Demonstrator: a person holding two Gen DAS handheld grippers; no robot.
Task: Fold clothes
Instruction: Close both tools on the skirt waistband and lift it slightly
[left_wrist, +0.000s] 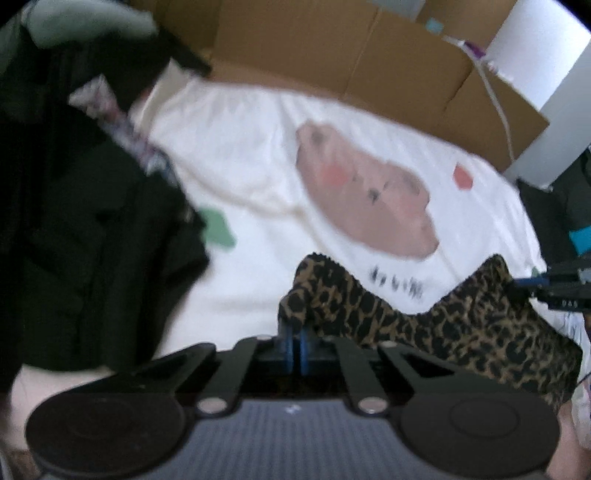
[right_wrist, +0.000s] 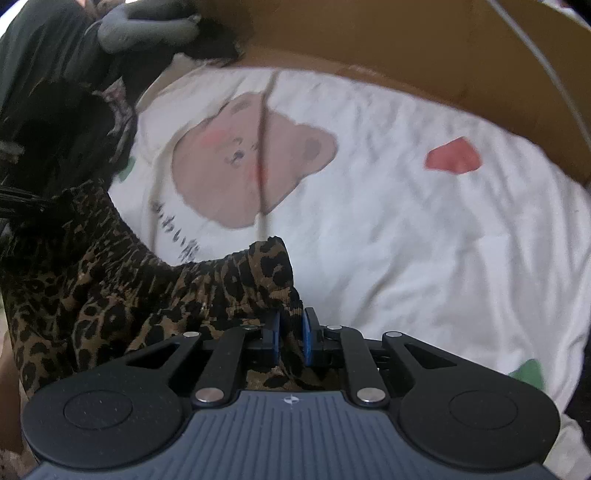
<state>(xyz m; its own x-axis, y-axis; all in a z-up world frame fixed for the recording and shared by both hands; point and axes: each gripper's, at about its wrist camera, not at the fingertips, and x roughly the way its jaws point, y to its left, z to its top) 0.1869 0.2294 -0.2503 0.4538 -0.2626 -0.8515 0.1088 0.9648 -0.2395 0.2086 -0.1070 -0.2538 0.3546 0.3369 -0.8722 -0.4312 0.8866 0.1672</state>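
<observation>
A leopard-print garment (left_wrist: 461, 325) hangs stretched between my two grippers above a white sheet with a bear print (left_wrist: 258, 177). My left gripper (left_wrist: 294, 343) is shut on one corner of it, with cloth bunched over the blue pads. My right gripper (right_wrist: 290, 334) is shut on the other corner of the leopard-print garment (right_wrist: 122, 295), with cloth between its blue pads (right_wrist: 306, 328). In the left wrist view the right gripper's tip (left_wrist: 554, 288) shows at the far right, on the cloth edge. The garment sags in the middle.
A pile of dark clothes (left_wrist: 74, 221) lies at the left, also seen in the right wrist view (right_wrist: 55, 110). A cardboard box wall (left_wrist: 351, 66) stands behind the sheet, with a white cable (left_wrist: 498, 103) over it. The white bear sheet (right_wrist: 406, 240) spreads ahead.
</observation>
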